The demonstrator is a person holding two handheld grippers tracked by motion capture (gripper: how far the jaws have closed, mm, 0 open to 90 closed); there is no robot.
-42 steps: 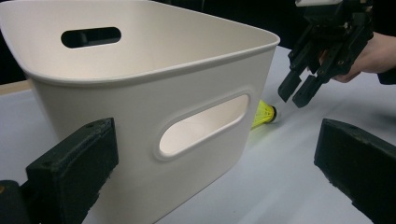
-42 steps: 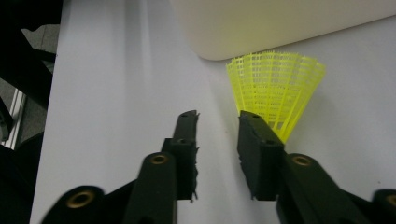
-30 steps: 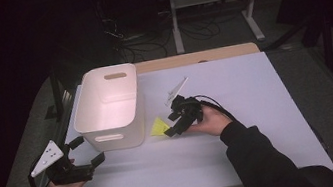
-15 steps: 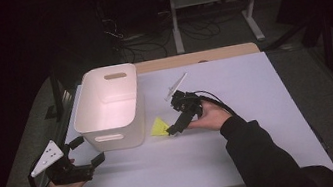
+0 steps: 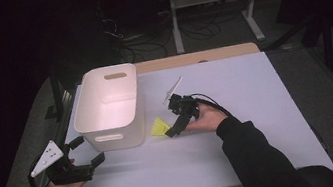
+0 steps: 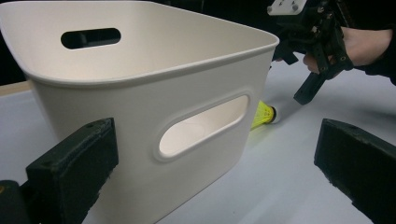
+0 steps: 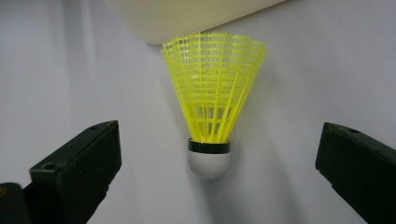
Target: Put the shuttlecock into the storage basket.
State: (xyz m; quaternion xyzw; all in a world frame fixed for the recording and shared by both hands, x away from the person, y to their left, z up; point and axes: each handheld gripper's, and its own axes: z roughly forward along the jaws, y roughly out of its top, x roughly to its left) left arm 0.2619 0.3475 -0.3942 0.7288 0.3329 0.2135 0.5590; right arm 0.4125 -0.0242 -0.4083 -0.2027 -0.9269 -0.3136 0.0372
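A yellow shuttlecock [image 5: 159, 126] with a white cork lies on the white table sheet, right beside the front right corner of a white plastic bin [image 5: 113, 137]. In the right gripper view the shuttlecock [image 7: 212, 107] lies cork toward me, just ahead of my right gripper [image 7: 217, 140]. Its jaws have just been opening and stand wide, touching nothing. The right gripper [image 5: 173, 123] points down-left at the shuttlecock. My left gripper [image 5: 87, 150] rests open near the table's front left, facing the bin's handle wall [image 6: 140, 107]. The left gripper view also takes in the shuttlecock [image 6: 264, 113] and the right gripper [image 6: 299, 70].
The bin's inside looks bare. The white sheet [image 5: 258, 109] stretches wide to the right of the right hand. A wooden strip [image 5: 199, 57] runs along the table's far edge, with a metal frame and cables on the dark floor behind.
The right gripper's jaws have spread wider and it has drawn back slightly from the shuttlecock, which stays on the table. The left hand has not moved.
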